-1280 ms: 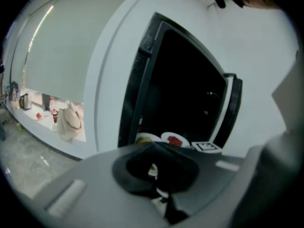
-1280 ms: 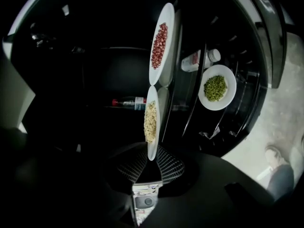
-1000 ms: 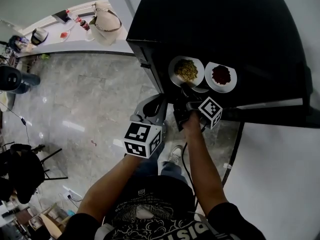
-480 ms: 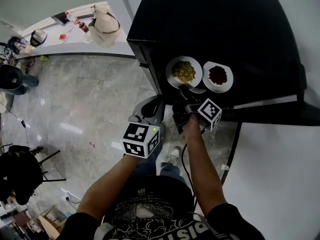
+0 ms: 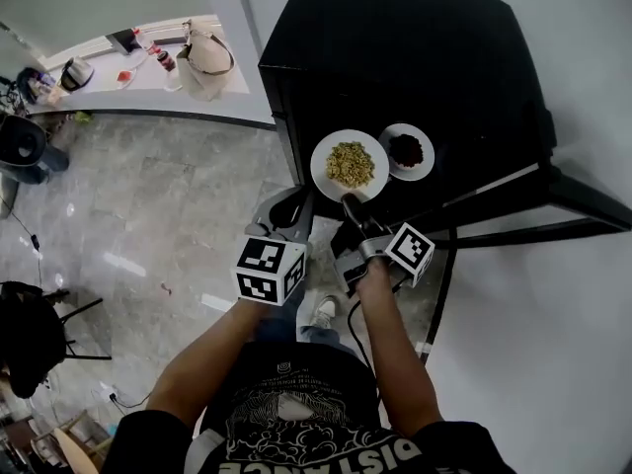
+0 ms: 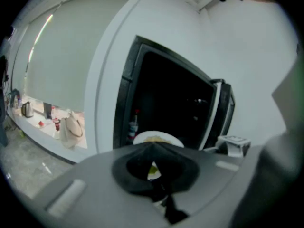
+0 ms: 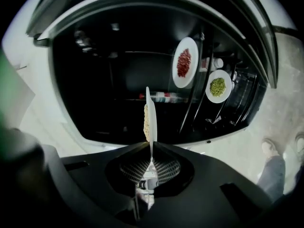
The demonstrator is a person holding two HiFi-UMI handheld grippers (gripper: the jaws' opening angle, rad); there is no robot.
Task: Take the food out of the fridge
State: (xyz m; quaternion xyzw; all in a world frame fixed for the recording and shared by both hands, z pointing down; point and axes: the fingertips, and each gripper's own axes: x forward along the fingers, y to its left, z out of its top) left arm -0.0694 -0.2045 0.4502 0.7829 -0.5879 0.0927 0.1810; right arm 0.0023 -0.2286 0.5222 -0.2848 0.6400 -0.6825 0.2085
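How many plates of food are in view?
3: yellow-food plate in the right hand-held gripper; red-food plate inside the fridge; green-food plate a shelf lower. More may be hidden.

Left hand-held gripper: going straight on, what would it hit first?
Probably the white plate of yellowish food that the right hand-held gripper holds before the open fridge; depth is unclear.

I stand on a glossy grey marble floor (image 5: 148,196) streaked with reflected light. A white counter (image 5: 128,85) runs along the far side, carrying a beige bag (image 5: 205,55) and a kettle (image 5: 77,70). Behind it a pale window blind (image 6: 61,56) glows beside a white wall (image 6: 247,56).
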